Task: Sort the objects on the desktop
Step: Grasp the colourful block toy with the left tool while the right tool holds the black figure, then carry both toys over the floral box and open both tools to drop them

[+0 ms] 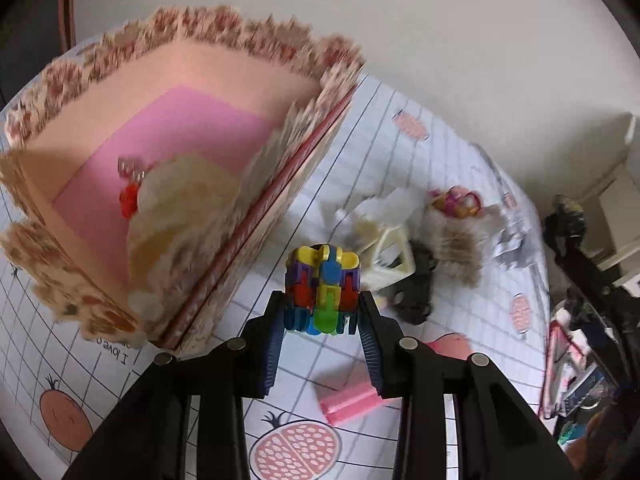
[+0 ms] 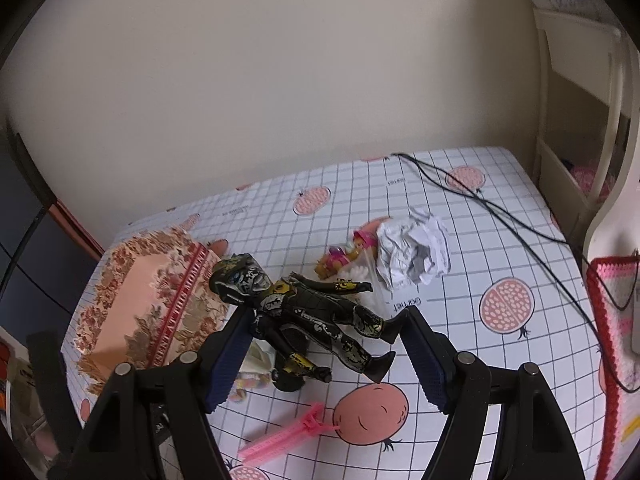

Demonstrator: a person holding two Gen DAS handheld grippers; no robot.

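The floral box (image 1: 168, 184) stands on the pomegranate tablecloth (image 2: 520, 264), and the left gripper (image 1: 323, 308), jaws closed on the multicoloured block toy (image 1: 322, 290), holds it in the air just beside the box wall, where a slack pinch could drop it short. The right gripper (image 2: 320, 344) has its jaws wide around the dark action figure (image 2: 304, 312), held by its ends, so it may twist loose. The cloth reads "I love" and "Garnet".

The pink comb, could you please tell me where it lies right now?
In the right wrist view the pink comb lies flat on the tablecloth, low in the frame, just below the dark action figure.
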